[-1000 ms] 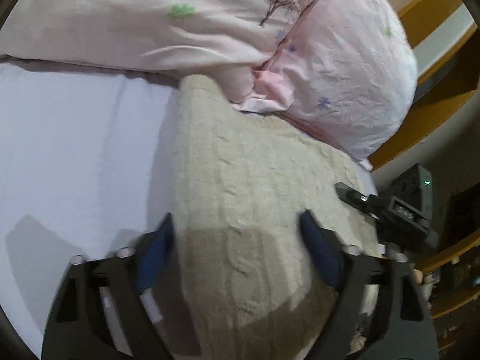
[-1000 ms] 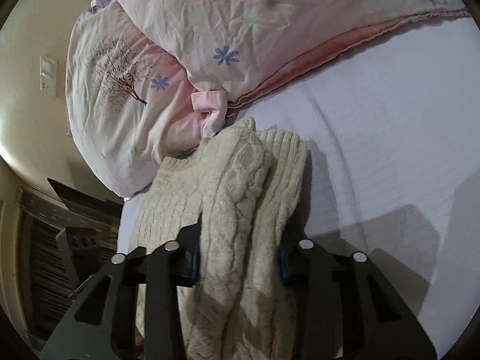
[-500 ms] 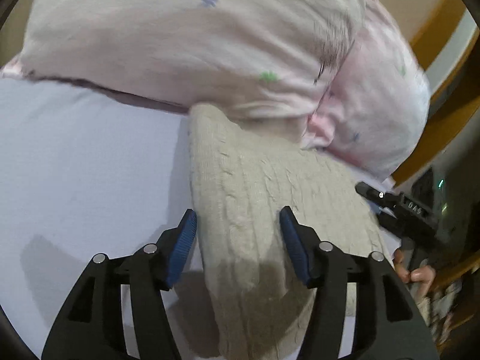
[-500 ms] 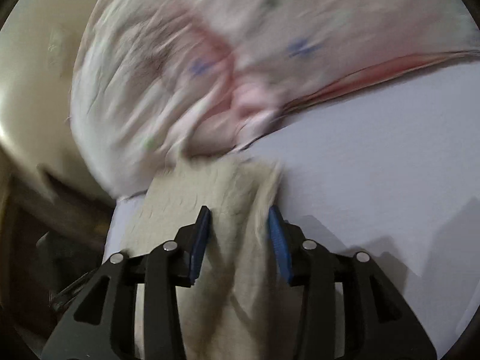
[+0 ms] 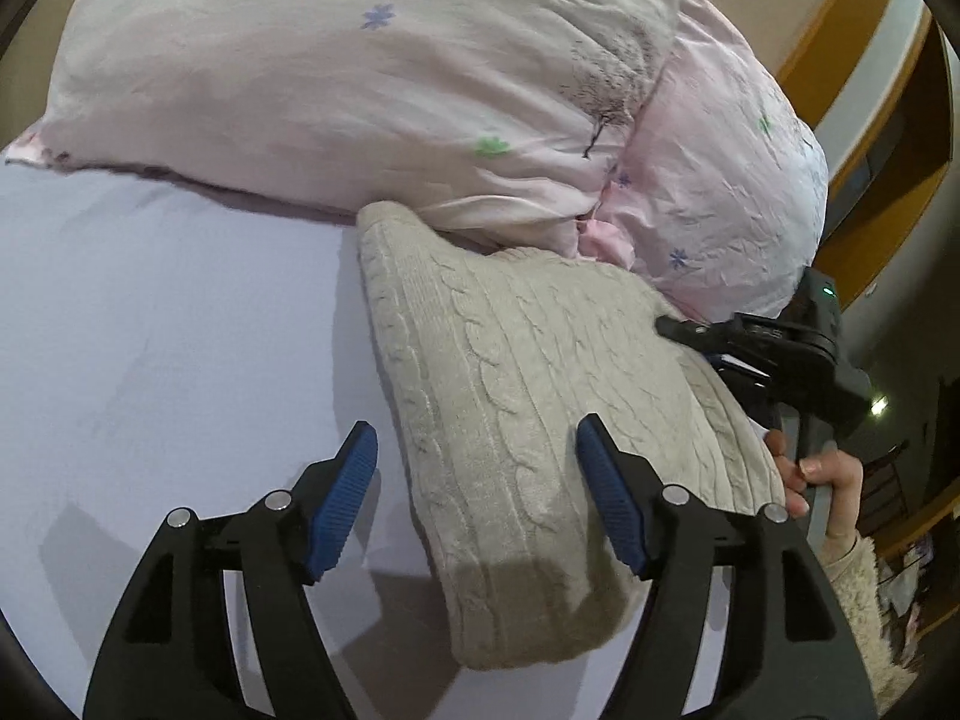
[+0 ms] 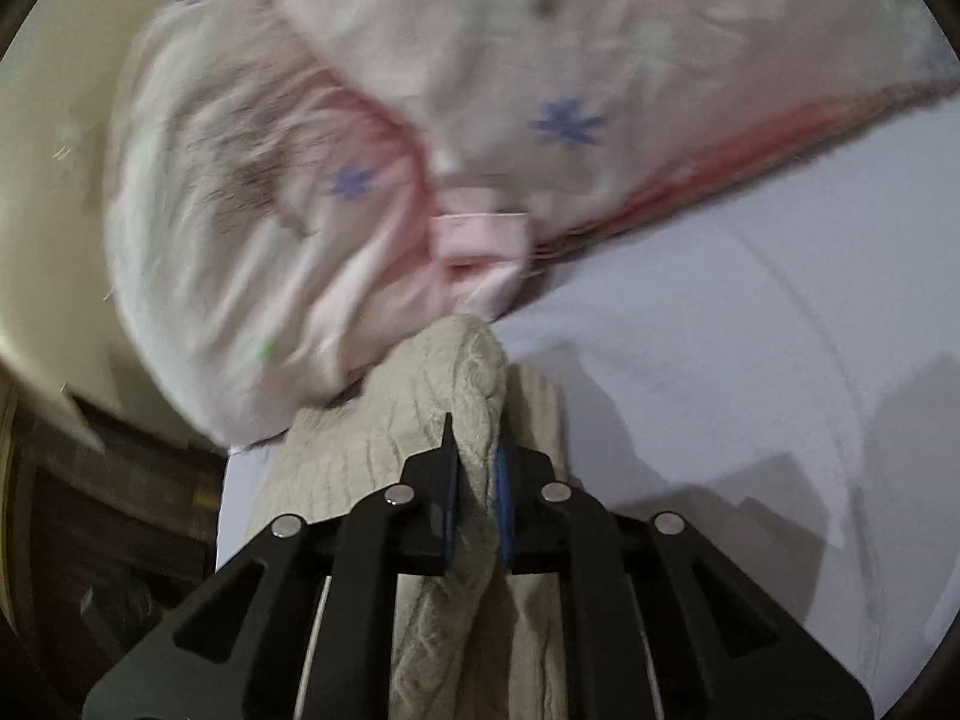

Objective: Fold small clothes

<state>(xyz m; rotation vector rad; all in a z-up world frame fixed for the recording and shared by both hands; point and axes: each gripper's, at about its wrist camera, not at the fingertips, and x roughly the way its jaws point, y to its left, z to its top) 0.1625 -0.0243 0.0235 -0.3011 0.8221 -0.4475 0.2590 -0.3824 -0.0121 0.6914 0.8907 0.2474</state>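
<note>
A cream cable-knit sweater (image 5: 510, 396) lies folded on the pale lilac bed sheet (image 5: 150, 330), its far end against the pink pillows. My left gripper (image 5: 477, 468) is open, its blue pads on either side of the sweater's near part, holding nothing. My right gripper (image 6: 474, 480) is shut on a raised fold of the sweater (image 6: 462, 372). It also shows in the left wrist view (image 5: 720, 336) at the sweater's right edge, held by a hand (image 5: 822, 474).
Pink floral pillows (image 5: 360, 72) lie piled along the far side of the bed, also in the right wrist view (image 6: 360, 120). A wooden headboard (image 5: 840, 60) stands at the right. Dark furniture (image 6: 90, 510) sits beside the bed.
My right gripper closed from open onto a fold of the sweater. My left gripper drew back a little and opened wider.
</note>
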